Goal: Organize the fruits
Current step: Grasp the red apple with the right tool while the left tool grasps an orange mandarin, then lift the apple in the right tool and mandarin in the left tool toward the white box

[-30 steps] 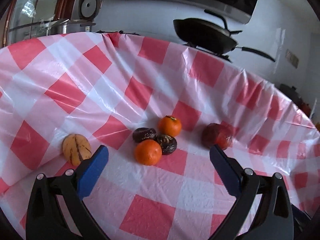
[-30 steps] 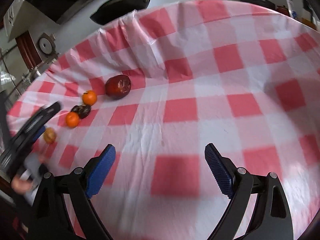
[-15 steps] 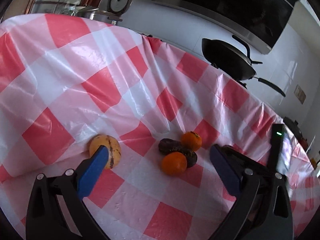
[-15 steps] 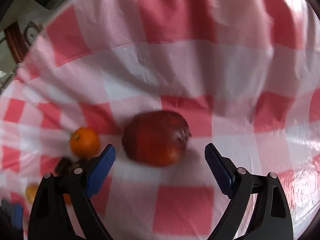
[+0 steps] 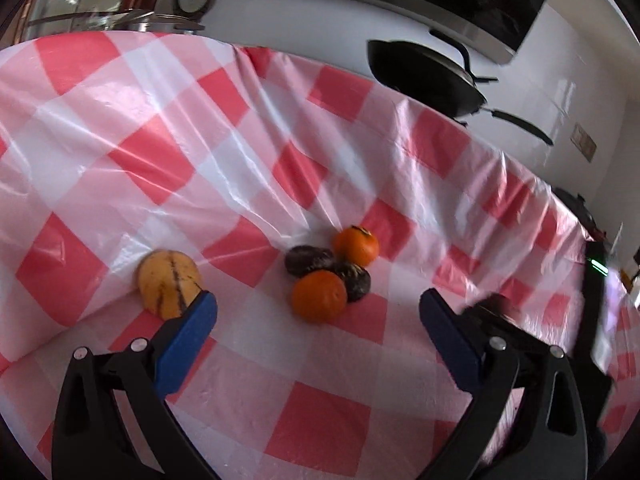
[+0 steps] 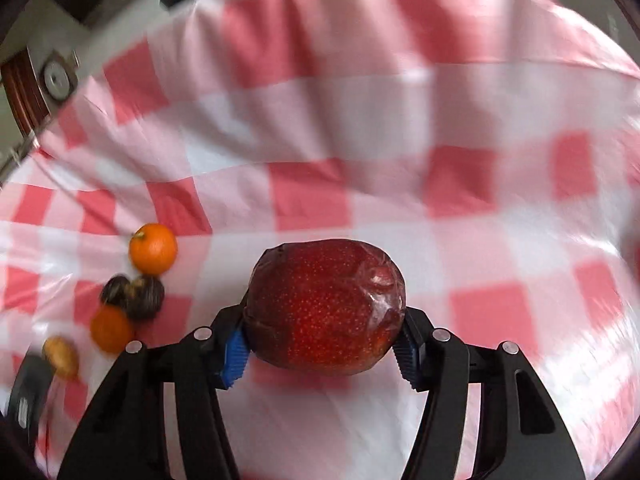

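Right wrist view showed the red apple (image 6: 325, 307) at lower centre, clamped between the right gripper (image 6: 322, 346) pads above the checked tablecloth (image 6: 400, 120). The left gripper (image 5: 318, 334) gaped wide, holding nothing. The round, glossy apple could have slipped out if squeezed off-centre.

On my right wrist view, the apple (image 6: 325, 307) sits between the right gripper (image 6: 322, 350) pads, above the tablecloth (image 6: 360, 128). Left of it lie two oranges (image 6: 153, 249) around two dark fruits (image 6: 138, 295); the striped fruit (image 5: 170, 282) lies farthest left.
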{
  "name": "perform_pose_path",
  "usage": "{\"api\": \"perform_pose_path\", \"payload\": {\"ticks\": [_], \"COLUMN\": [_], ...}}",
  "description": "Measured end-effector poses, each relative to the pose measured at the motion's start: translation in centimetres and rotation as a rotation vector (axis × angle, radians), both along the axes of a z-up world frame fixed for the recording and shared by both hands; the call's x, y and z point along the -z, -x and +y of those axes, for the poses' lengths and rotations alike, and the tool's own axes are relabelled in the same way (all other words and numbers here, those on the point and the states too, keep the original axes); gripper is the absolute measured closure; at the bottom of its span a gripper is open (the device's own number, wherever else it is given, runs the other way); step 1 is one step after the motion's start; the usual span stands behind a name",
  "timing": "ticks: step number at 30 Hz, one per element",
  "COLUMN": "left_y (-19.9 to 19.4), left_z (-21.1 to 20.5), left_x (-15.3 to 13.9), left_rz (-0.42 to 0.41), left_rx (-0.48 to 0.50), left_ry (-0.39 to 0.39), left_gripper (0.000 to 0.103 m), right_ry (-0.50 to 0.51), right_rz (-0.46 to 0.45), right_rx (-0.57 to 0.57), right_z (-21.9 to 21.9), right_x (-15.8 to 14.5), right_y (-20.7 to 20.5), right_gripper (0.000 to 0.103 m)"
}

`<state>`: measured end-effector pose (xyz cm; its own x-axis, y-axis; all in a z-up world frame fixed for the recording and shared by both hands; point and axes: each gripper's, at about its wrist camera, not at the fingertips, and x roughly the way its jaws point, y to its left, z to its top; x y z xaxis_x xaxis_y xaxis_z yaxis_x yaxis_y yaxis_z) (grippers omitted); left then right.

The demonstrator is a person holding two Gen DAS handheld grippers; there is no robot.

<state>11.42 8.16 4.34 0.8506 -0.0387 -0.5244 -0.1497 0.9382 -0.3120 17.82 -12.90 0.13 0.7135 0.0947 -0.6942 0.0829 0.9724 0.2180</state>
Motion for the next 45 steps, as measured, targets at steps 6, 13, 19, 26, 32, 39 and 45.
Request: {"api": "perform_pose_path", "payload": {"ticks": [6,13,19,26,32,39,45], "left_y": [-1.0,-3.9,-7.4,-9.2,-9.1,-3.7,3.7], "left_z": [-0.6,-2.2,-2.5,-2.3,-1.8,-2.0,-3.4], "left_x": [0.7,0.8,2.2,3.0,3.0,0.9,1.4], "left_rz": [0.071,0.140,0.272,0.335,0.318,0.236,0.198], "left_rx": [0.053,0.055,0.100,0.150,0.180,0.159,0.166], "left_ry": [0.020,-0.136,-0.203,-0.233,-0.239,-0.184,-0.129], "left_gripper": [0.002,0.004,0.020,0.032,0.061,0.064,0.064], "right_ry": [-0.187,-0.259,-0.262,-0.258,-0.258,-0.268,-0.266], "right_rz": [-0.086,-0.066,-0.066,-0.058,-0.057,-0.064,-0.062], "right_rx": [0.002,-0.029,-0.028,-0.030,-0.031,-0.039,-0.040], "right_z": [-4.5,-4.1,-4.2,-4.1,-4.2,-4.3,-4.2], "right_x": [0.7,0.8,0.4,0.7,0.7,0.7,0.7], "right_y": [4.1,3.0,3.3,3.0,3.0,3.1,3.2], "right_gripper": [0.044,0.044,0.044,0.044,0.044,0.044,0.044]}}
